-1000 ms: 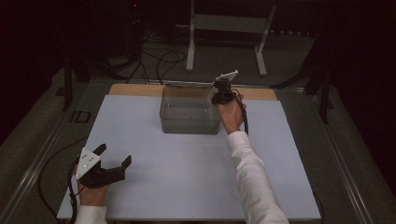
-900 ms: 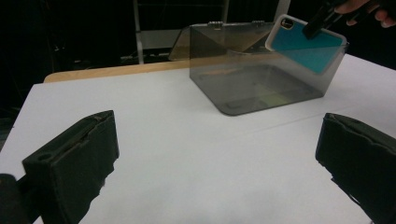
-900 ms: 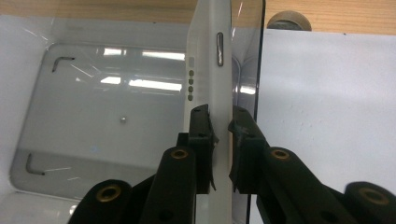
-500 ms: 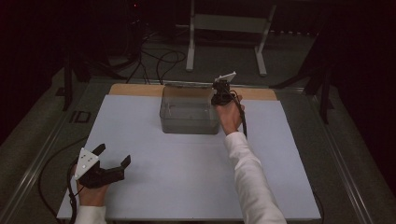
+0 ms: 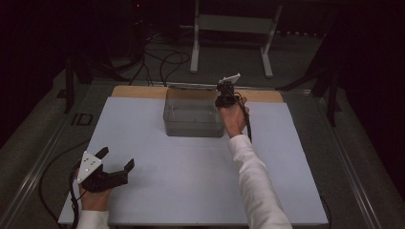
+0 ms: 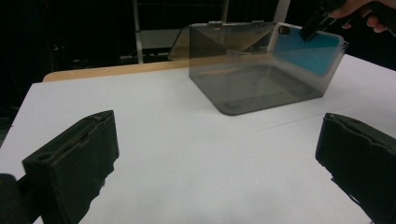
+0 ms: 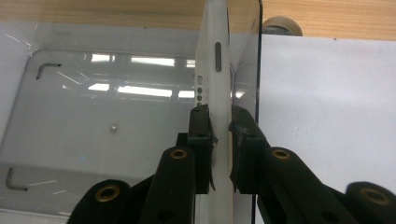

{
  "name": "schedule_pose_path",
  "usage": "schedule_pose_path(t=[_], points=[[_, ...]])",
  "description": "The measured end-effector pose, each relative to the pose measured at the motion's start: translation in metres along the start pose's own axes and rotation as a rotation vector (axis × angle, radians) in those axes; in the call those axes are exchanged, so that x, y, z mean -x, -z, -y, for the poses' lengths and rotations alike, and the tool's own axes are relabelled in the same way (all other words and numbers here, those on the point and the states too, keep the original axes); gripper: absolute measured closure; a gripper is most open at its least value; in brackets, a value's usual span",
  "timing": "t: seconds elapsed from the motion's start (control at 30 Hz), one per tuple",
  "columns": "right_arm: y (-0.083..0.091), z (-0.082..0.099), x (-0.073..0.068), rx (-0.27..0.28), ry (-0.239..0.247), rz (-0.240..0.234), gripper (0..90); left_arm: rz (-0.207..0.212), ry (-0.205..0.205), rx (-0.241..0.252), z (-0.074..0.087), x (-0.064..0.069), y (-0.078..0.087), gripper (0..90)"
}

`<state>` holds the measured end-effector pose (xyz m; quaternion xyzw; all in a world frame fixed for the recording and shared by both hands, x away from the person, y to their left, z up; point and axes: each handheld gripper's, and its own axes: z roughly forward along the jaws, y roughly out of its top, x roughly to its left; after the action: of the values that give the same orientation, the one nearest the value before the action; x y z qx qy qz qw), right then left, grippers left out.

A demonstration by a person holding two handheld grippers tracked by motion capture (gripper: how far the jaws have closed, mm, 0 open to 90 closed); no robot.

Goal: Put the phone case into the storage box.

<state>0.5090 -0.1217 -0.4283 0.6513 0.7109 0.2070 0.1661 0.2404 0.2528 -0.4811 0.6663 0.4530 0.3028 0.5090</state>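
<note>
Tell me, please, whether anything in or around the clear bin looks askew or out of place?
Only one oddity: a phone case stands on edge against the clear bin's right wall instead of lying flat, with the right hand-held gripper closed on it.

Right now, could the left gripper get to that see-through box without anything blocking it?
Probably yes. The left gripper sits open near the table's front edge, and only bare white tabletop lies between it and the clear box. The right gripper occupies the box's far side.
</note>
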Motion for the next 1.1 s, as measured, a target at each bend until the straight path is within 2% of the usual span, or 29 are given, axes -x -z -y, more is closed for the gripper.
schedule_pose_path(t=[0.13,0.27,0.57,0.83,1.1], points=[[-0.001,0.000,-0.003,0.016,0.004,0.004,80.8,-0.001,0.001,0.001,0.000,0.000,0.000,0.2],[-0.005,0.002,-0.008,0.008,0.021,-0.005,80.9,0.000,0.001,0.001,0.000,0.000,0.000,0.2],[-0.012,0.004,-0.012,0.003,0.041,0.077,80.9,0.001,0.001,0.002,0.000,-0.001,0.001,0.2],[-0.017,0.006,-0.016,-0.006,0.068,0.118,80.8,0.001,0.004,0.005,-0.001,-0.001,0.001,0.2],[-0.021,0.008,-0.019,-0.020,0.075,0.145,80.5,0.000,0.005,0.007,-0.001,-0.002,0.002,0.3]])
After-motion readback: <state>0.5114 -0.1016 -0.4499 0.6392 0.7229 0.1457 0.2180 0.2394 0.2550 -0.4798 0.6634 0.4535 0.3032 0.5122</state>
